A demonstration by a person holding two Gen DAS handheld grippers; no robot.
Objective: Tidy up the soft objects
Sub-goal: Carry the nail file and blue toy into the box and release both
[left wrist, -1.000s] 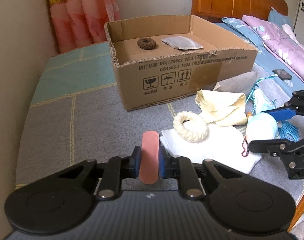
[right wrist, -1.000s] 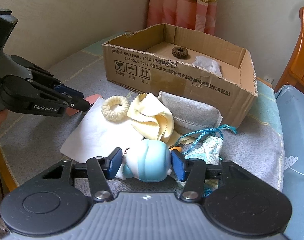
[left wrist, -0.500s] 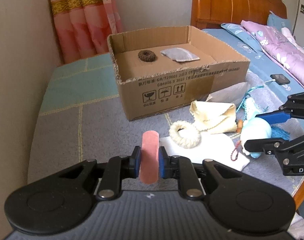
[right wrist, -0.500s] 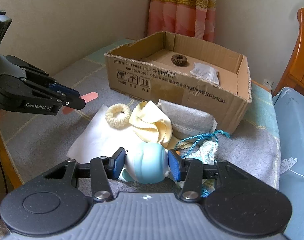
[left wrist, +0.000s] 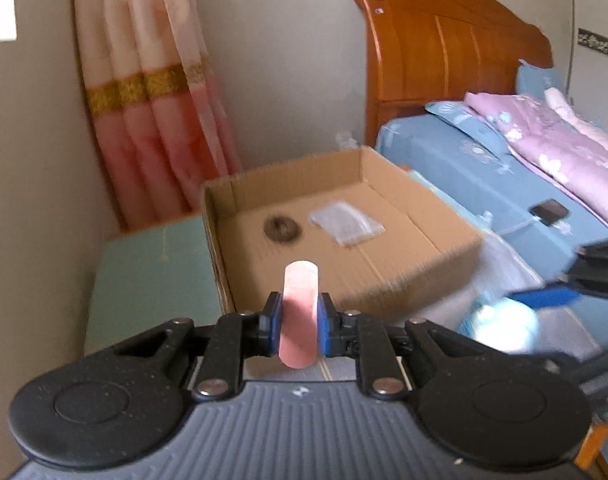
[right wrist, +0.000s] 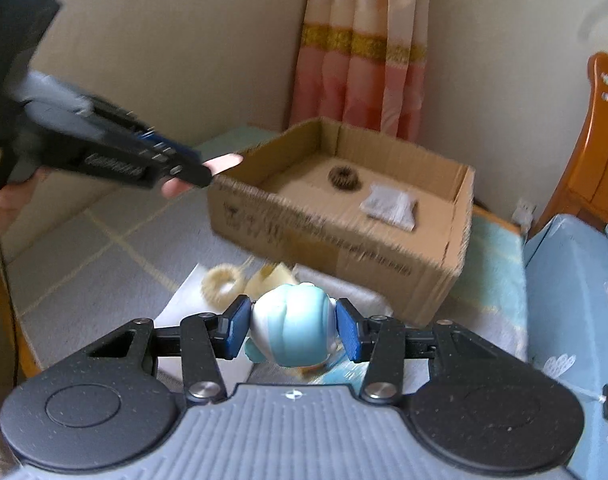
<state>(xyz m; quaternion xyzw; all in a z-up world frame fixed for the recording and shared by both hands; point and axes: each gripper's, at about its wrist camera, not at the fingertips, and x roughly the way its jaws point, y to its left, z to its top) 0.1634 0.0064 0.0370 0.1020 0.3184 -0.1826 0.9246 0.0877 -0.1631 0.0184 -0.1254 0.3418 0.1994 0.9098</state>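
My left gripper (left wrist: 297,322) is shut on a pink soft strip (left wrist: 299,312) and holds it in the air at the near-left rim of the open cardboard box (left wrist: 404,280). It also shows in the right wrist view (right wrist: 201,172). My right gripper (right wrist: 291,330) is shut on a pale blue and white plush toy (right wrist: 293,326), lifted above the cloth-covered table in front of the box (right wrist: 344,248). Inside the box lie a brown scrunchie (right wrist: 345,178) and a grey pouch (right wrist: 392,204).
On the table in front of the box lie a cream scrunchie (right wrist: 222,286), a yellow cloth (right wrist: 273,276) and a white cloth (right wrist: 183,308). A pink curtain (left wrist: 151,120) hangs behind. A bed with a wooden headboard (left wrist: 456,64) stands to the right.
Both grippers have risen and moved toward the box with their loads. The pink strip is now at the box's rim; the plush toy is off the table.
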